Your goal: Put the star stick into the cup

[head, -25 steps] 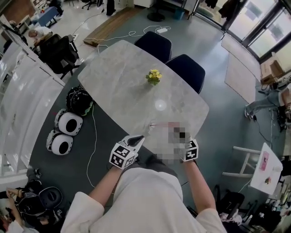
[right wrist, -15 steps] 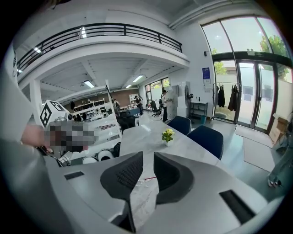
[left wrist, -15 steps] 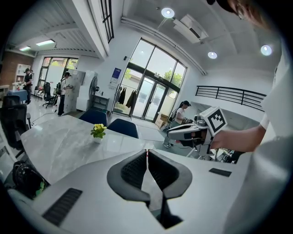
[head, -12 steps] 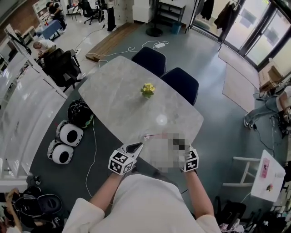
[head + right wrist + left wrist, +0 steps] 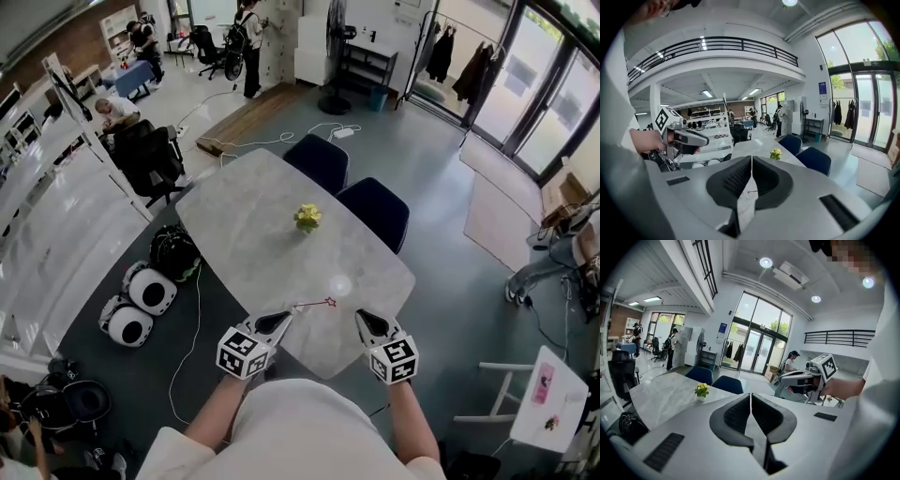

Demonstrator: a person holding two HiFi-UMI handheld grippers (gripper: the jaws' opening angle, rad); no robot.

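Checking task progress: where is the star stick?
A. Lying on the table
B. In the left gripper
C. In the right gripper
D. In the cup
A: the star stick lies flat on the table, near its front edge and apart from the cup.

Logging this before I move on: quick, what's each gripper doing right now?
Left gripper: closed, empty.
Right gripper: jaws just closed, nothing between them; the stick lies on the table.
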